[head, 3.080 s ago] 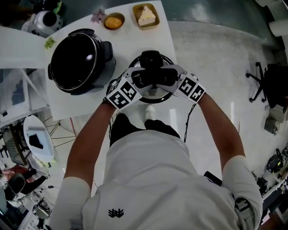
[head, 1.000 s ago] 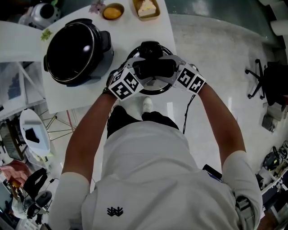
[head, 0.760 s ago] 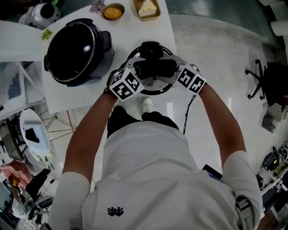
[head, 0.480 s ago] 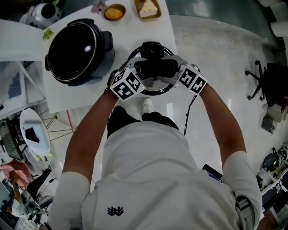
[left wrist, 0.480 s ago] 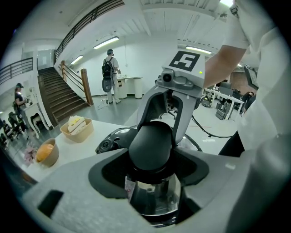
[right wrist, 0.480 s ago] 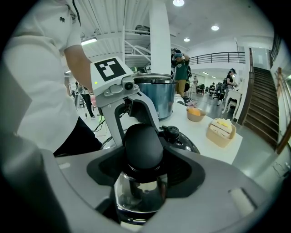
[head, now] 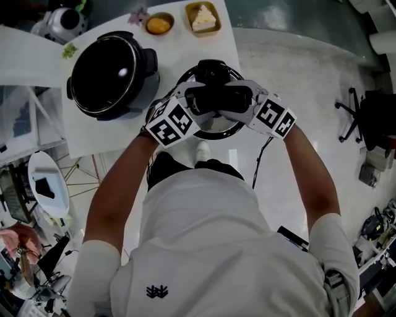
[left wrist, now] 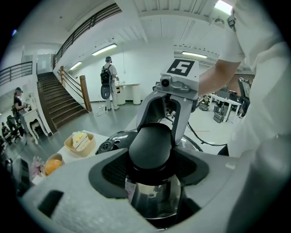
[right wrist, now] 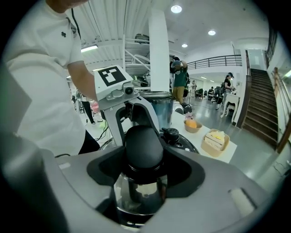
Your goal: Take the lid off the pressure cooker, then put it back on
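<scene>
Head view: the left gripper (head: 199,102) and the right gripper (head: 234,104) meet from opposite sides over the lid (head: 211,129). The marker cubes face up at the camera.

Left gripper view: the jaws of the left gripper (left wrist: 150,157) are pressed onto the black knob (left wrist: 150,143) on top of the lid (left wrist: 117,135). The knob fills the notch between the pads. The right gripper (left wrist: 175,98) stands directly opposite, on the far side of the same knob.

Right gripper view: we see the same from the other side. The right gripper (right wrist: 143,154) pinches the knob (right wrist: 143,144), and the left gripper (right wrist: 122,98) faces it across the lid (right wrist: 184,142).

Position of the lid: it is off the pressure cooker (head: 111,74) and level, just to the right of it. It lies at the near right corner of the white table (head: 185,46), with part of its rim beyond the table edge. We cannot tell whether it rests on the table or hangs above it.

The pressure cooker is open, with its dark bowl exposed.

At the far side of the table we note a small bowl (head: 159,25) with something orange in it. Beside it is a tray (head: 203,18) holding a wedge of cake.
</scene>
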Demonstrator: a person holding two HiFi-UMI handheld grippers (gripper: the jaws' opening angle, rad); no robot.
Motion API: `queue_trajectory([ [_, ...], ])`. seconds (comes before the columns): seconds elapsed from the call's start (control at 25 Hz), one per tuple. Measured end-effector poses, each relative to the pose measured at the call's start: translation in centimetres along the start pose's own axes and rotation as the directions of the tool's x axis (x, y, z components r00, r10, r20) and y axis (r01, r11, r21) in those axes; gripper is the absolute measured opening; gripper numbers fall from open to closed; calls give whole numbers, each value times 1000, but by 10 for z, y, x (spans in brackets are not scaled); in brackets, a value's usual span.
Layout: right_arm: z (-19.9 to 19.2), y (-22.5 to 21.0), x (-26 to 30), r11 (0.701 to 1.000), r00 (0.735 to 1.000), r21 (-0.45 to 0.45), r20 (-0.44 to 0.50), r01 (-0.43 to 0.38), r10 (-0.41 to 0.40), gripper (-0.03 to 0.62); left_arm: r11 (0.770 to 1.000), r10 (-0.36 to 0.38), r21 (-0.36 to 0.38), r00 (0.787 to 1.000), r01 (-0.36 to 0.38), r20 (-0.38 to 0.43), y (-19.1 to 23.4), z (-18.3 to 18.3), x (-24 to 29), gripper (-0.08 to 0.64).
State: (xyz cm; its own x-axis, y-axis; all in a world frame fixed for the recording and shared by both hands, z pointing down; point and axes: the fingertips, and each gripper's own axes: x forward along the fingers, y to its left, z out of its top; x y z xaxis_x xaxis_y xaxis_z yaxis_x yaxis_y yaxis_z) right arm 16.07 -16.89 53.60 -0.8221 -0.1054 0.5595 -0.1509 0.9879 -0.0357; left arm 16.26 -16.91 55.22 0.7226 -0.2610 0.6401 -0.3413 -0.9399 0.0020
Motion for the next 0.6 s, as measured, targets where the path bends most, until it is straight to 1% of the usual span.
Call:
queue_trajectory([
  [0.2, 31, 7, -24, 1000, 999, 21, 36, -16, 15, 281, 1000, -16, -1, 1000, 16, 26, -5, 31, -27, 290],
  [0.4, 66, 14, -51, 1000, 999, 10, 49, -13, 12, 279, 1000, -22, -3, 998, 22, 60, -11, 66, -56, 288],
  [0.6, 108, 19, -61, 1000, 998, -9, 61, -13, 14, 279, 1000, -11, 5, 997, 10, 79, -7, 88, -94, 288],
])
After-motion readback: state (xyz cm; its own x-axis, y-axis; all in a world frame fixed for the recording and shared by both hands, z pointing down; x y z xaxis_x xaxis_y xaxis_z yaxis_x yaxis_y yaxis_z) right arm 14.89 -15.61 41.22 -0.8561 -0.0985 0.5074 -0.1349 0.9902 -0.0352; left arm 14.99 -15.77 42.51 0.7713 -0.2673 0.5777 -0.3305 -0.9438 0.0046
